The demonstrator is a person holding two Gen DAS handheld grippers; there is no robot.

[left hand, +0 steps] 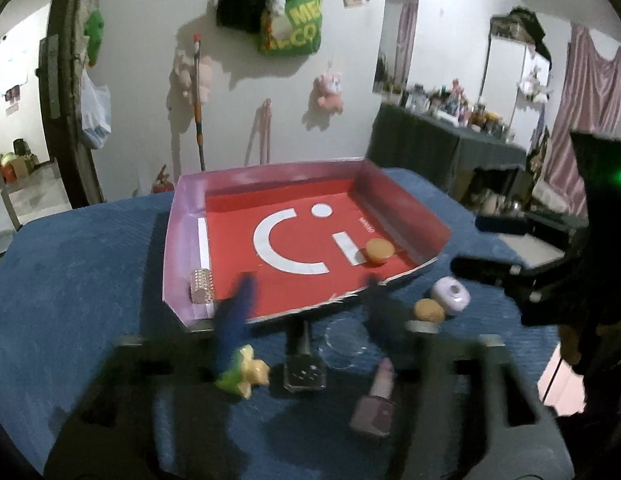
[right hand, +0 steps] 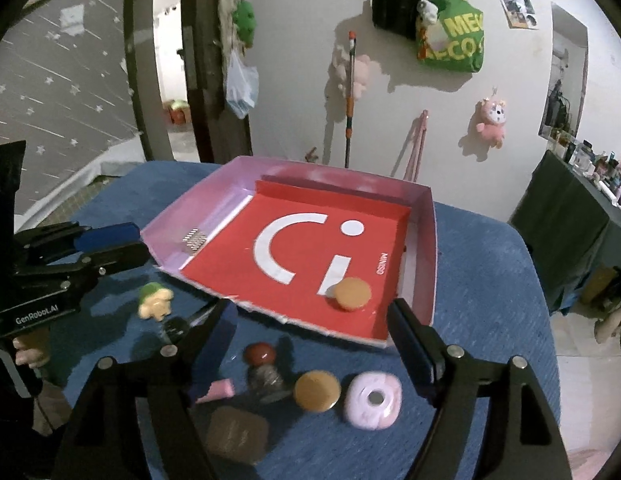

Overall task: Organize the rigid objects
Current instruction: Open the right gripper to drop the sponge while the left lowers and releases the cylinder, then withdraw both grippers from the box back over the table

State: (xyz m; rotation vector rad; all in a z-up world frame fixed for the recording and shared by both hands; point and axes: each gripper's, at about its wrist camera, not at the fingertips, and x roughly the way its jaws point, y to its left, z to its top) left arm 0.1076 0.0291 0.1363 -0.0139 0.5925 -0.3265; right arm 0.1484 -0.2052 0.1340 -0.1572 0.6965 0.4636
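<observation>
A red tray (left hand: 182,248) with pink walls sits on the blue cloth. Inside it lie a studded cylinder (left hand: 201,286) by the left wall and an orange round jar (left hand: 377,251) near the right wall. My left gripper (left hand: 306,300) hovers open over the tray's near edge, holding nothing. In the right wrist view my right gripper (right hand: 310,332) is open and holds nothing, just in front of the tray (right hand: 424,248) and the orange jar (right hand: 352,294). Loose on the cloth are a green-yellow toy (left hand: 244,372), a dark bottle (left hand: 304,368), a pink bottle (left hand: 376,400) and a lilac round case (right hand: 374,400).
More items lie before the tray: an orange lid (right hand: 316,392), a red-capped bottle (right hand: 260,354), a brown box (right hand: 236,436), a clear disc (left hand: 346,340). A cluttered dark table (left hand: 450,140) stands to the right. Bags and plush toys hang on the wall.
</observation>
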